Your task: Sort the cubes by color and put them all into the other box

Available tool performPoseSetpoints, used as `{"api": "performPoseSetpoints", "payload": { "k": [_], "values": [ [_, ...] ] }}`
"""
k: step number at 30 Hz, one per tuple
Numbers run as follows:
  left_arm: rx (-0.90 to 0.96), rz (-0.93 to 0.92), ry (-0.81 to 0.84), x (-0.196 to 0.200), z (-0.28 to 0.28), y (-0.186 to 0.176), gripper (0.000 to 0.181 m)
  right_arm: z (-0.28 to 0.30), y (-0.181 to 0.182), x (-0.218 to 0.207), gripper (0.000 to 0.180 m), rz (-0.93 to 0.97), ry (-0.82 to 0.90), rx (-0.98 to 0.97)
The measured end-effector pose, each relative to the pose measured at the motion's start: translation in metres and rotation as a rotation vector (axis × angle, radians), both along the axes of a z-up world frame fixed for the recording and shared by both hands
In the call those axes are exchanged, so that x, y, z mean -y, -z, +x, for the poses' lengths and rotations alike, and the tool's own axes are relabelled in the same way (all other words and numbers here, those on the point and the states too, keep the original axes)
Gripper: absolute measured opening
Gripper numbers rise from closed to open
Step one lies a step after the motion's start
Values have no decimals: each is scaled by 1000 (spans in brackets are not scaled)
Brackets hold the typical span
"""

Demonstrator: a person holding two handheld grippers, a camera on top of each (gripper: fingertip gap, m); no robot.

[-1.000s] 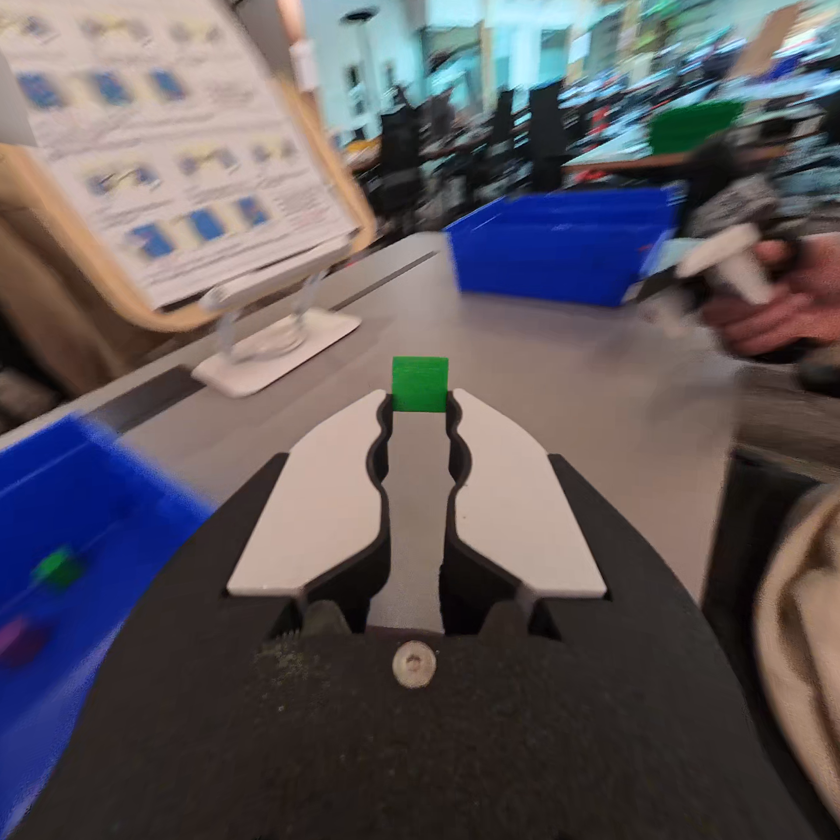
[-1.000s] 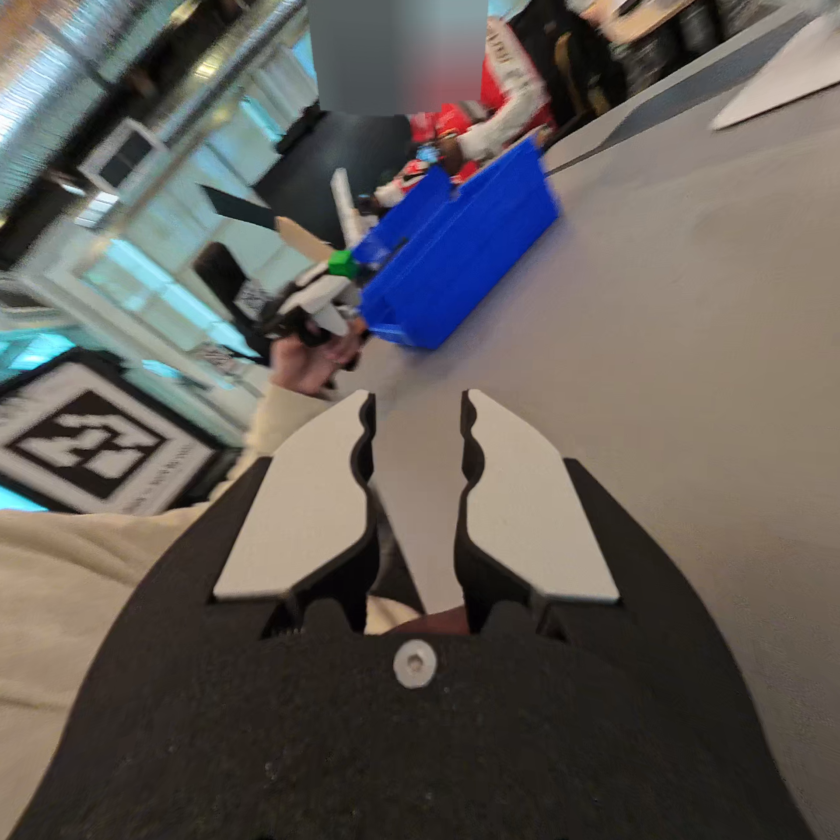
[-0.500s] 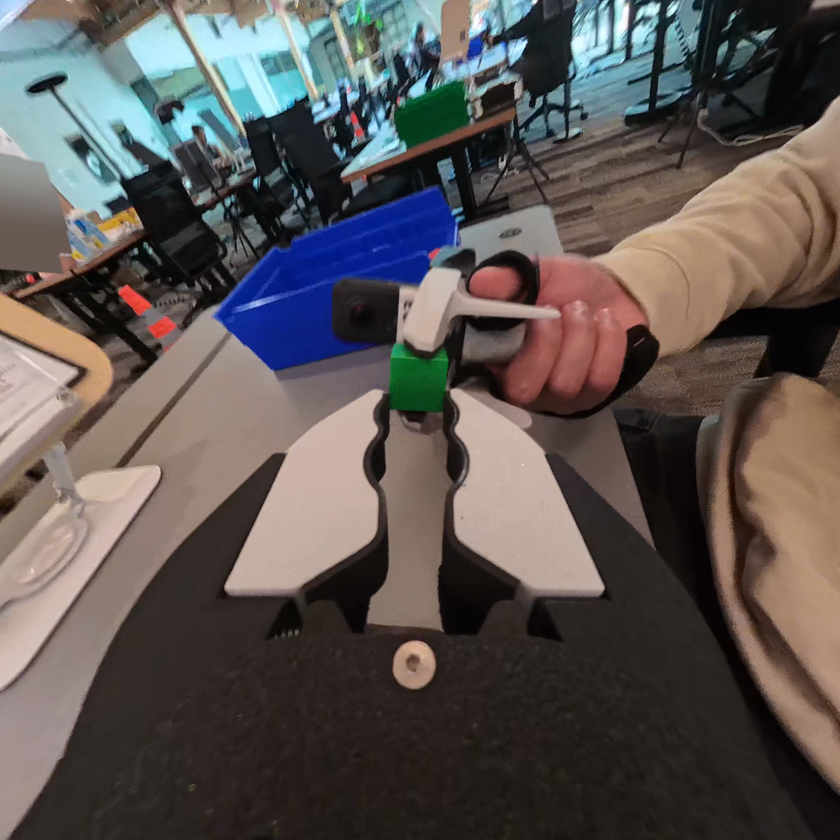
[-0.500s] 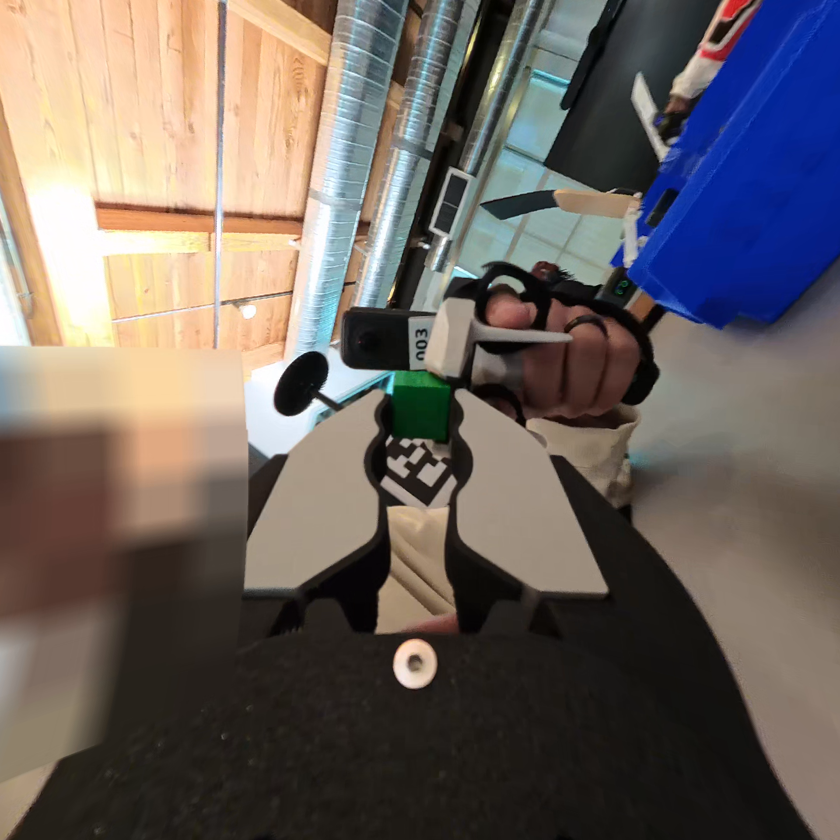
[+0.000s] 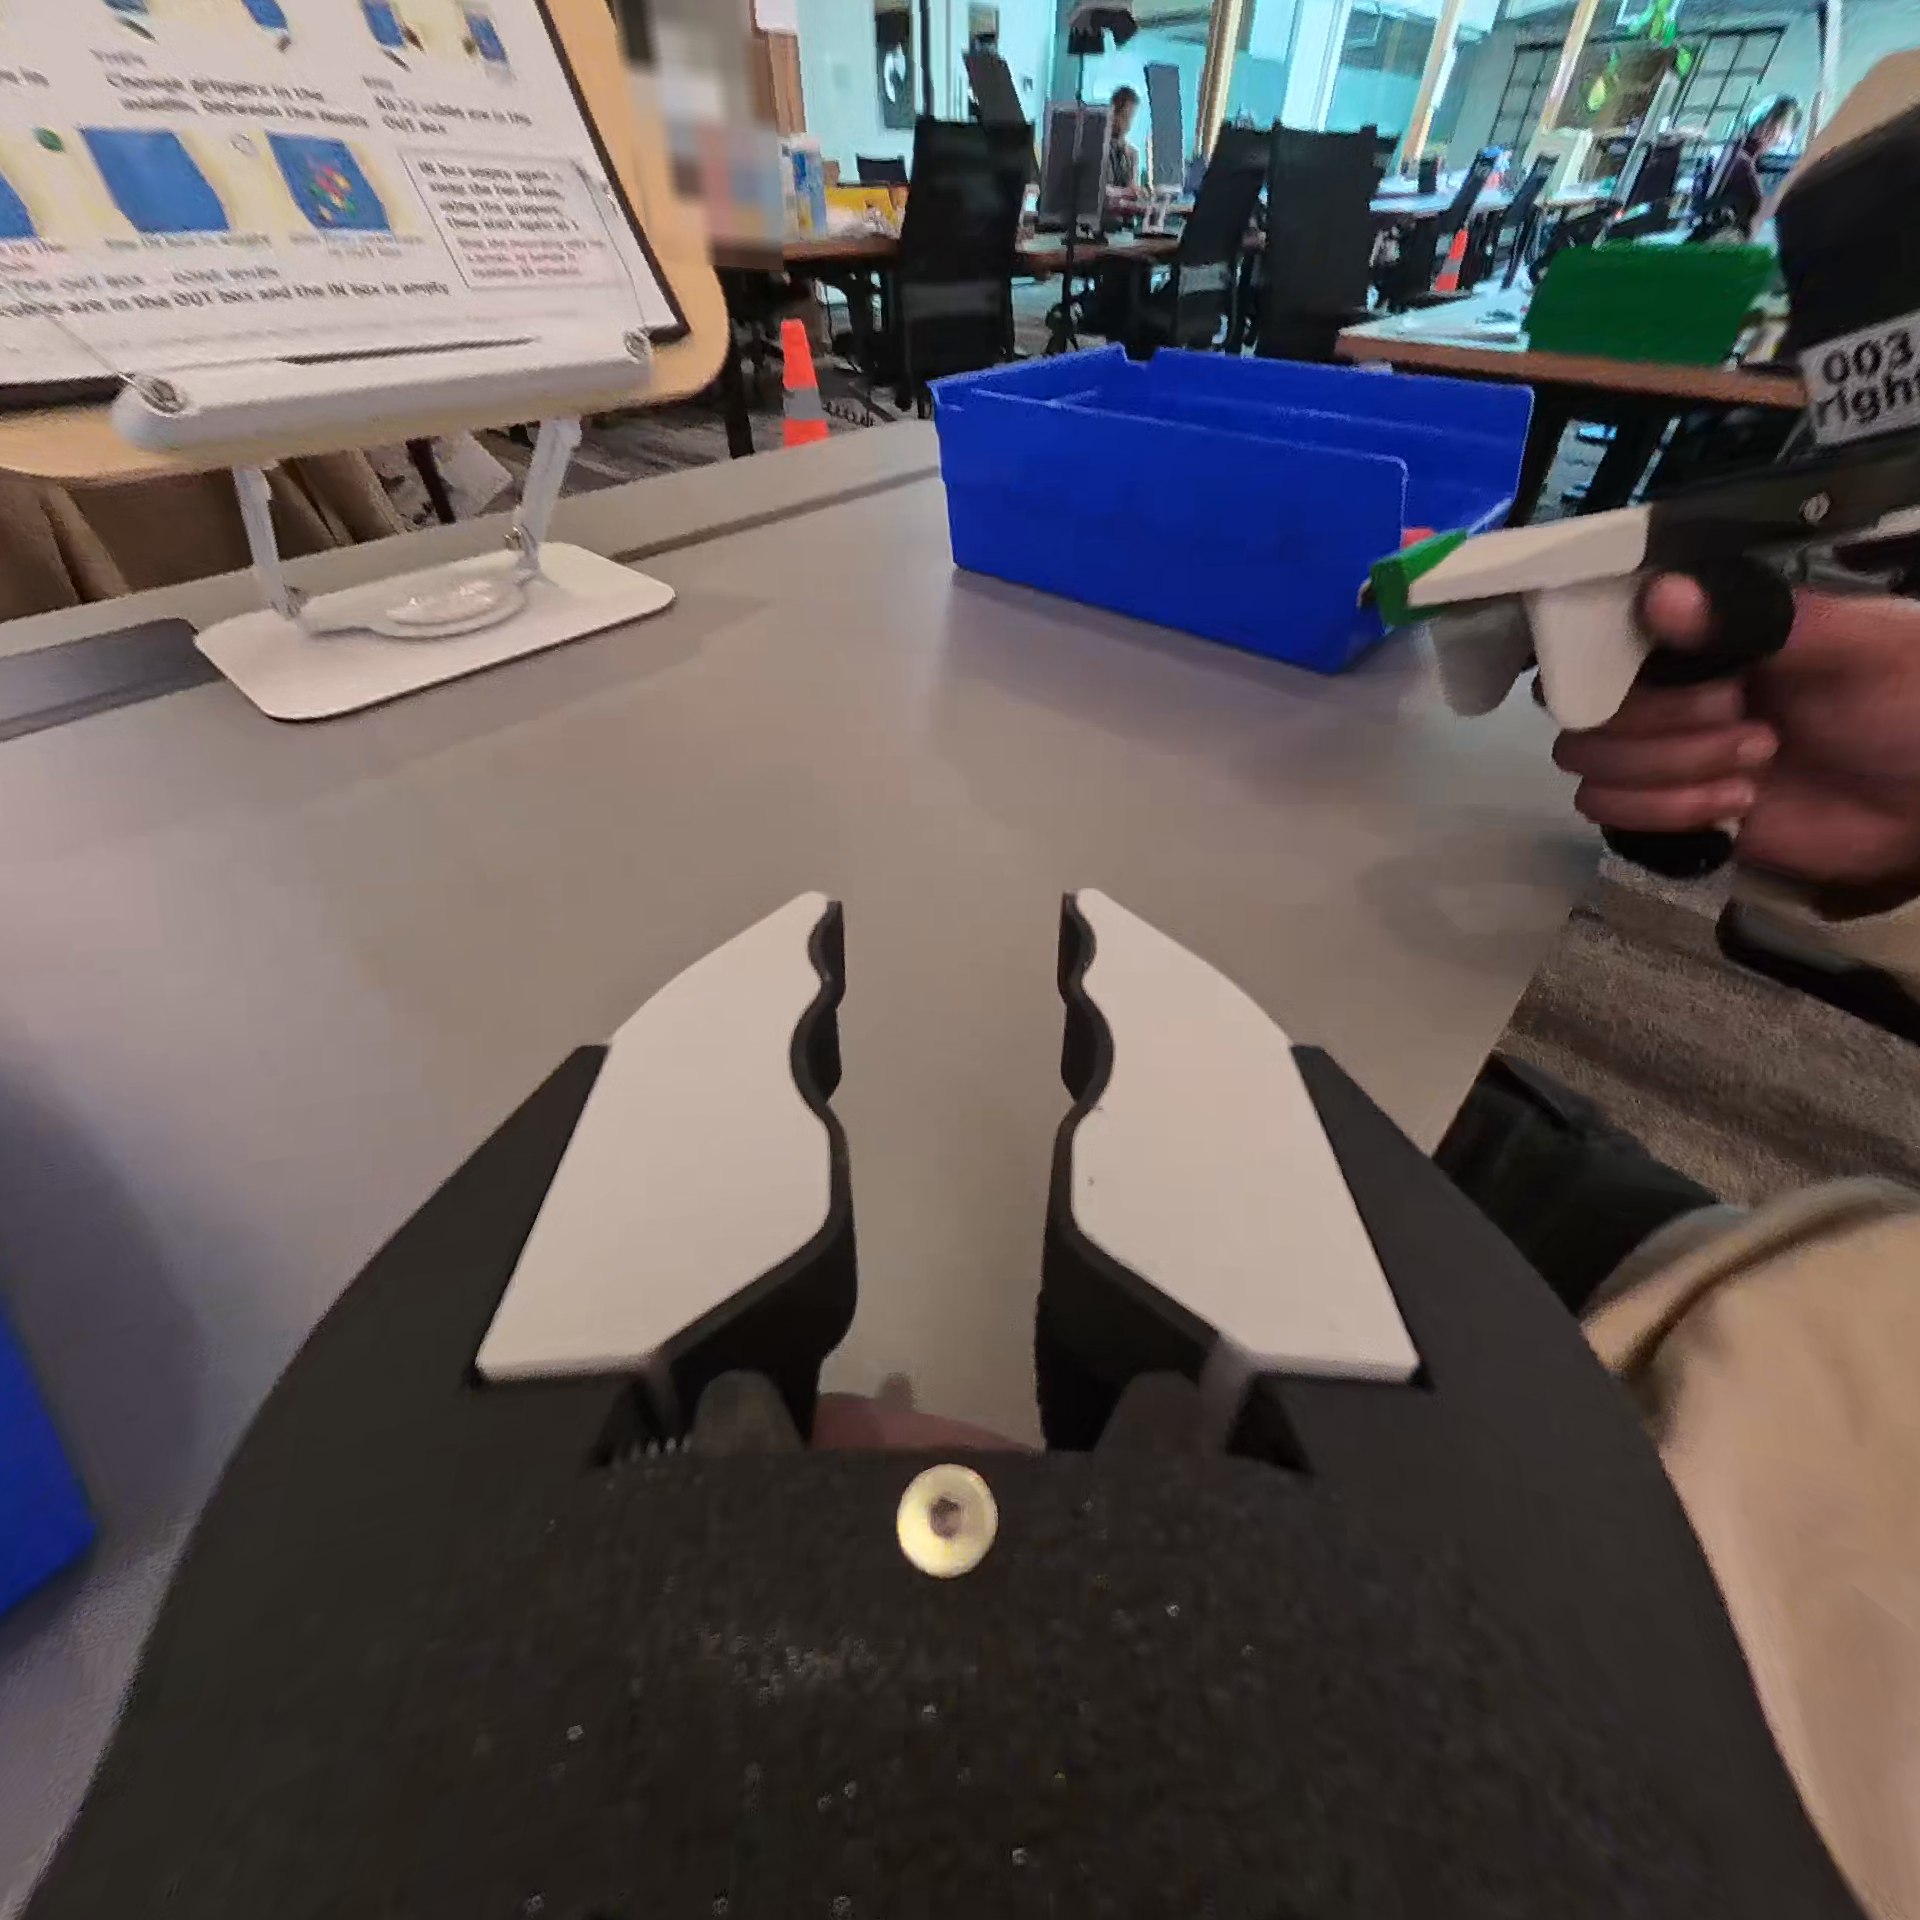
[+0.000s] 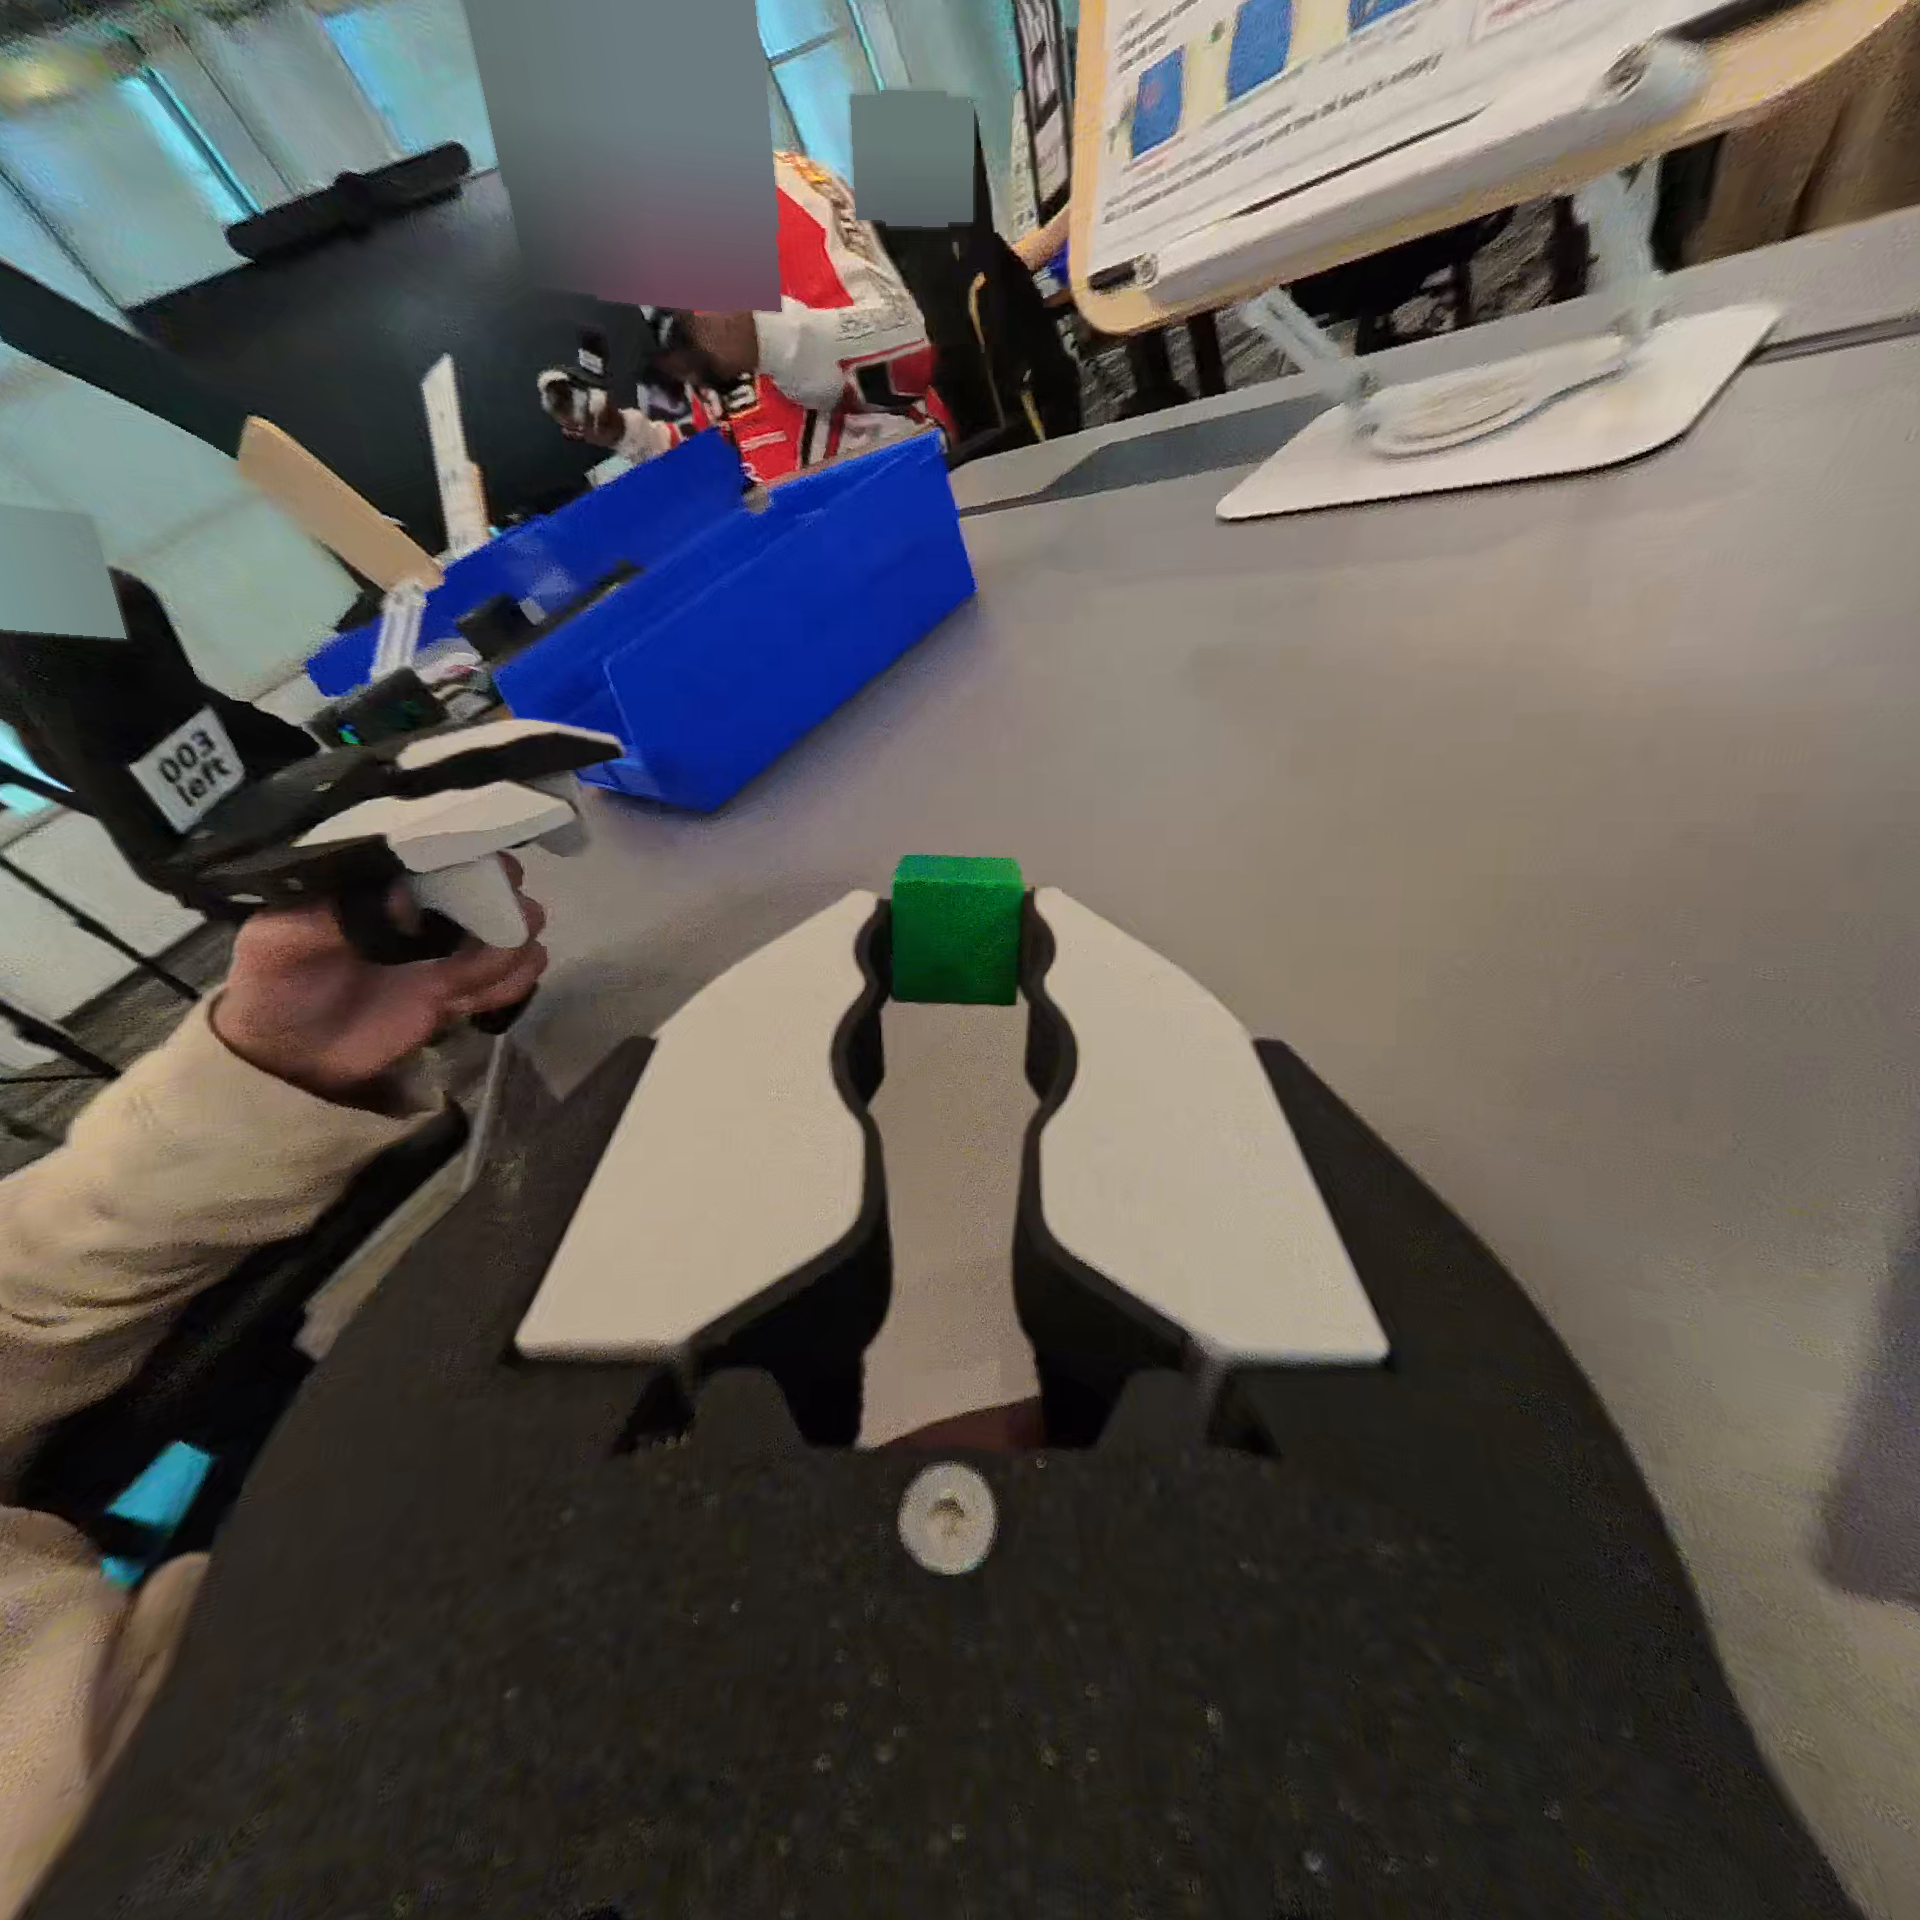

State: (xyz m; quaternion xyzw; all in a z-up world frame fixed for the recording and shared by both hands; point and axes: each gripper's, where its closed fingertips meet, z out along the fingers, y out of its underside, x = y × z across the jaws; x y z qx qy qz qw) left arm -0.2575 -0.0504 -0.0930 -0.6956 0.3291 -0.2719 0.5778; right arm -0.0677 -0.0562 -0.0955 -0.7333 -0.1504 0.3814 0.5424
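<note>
My right gripper (image 6: 956, 914) is shut on a green cube (image 6: 954, 931) and holds it above the grey table (image 6: 1455, 831). In the left wrist view the same gripper (image 5: 1397, 582) shows at the right with the green cube (image 5: 1392, 587) at its tip, just beside the far blue box (image 5: 1195, 509). My left gripper (image 5: 951, 925) is open and empty above the table (image 5: 623, 883). It also shows in the right wrist view (image 6: 582, 774) at the left, near the other blue box (image 6: 748, 644). A red bit (image 5: 1415, 537) peeks over the far box's rim.
A white stand (image 5: 436, 623) holding an instruction sheet (image 5: 291, 187) stands at the table's back edge. A blue box corner (image 5: 31, 1475) shows at the far left. A person in a red and white shirt (image 6: 831, 343) is behind the table. Chairs and desks fill the background. Tip to tip, the grippers are about 20 cm apart.
The green cube passed from my left gripper to my right gripper. The left gripper opened and drew back. The right gripper closed on the cube and turned toward the table.
</note>
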Motion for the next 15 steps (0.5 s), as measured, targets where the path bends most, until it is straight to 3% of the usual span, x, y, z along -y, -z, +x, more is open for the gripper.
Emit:
{"api": "performPoseSetpoints", "payload": {
  "k": [8, 12, 15],
  "values": [
    [-163, 87, 27, 5, 16, 14, 42, 34, -22, -4, 23, 30, 41, 3],
    [-169, 114, 34, 9, 17, 11, 43, 123, -58, -39, 22, 85, 230, 307],
    [-115, 69, 57, 10, 17, 8, 43, 174, -27, -74, 23, -84, 87, 655]
  ]
}}
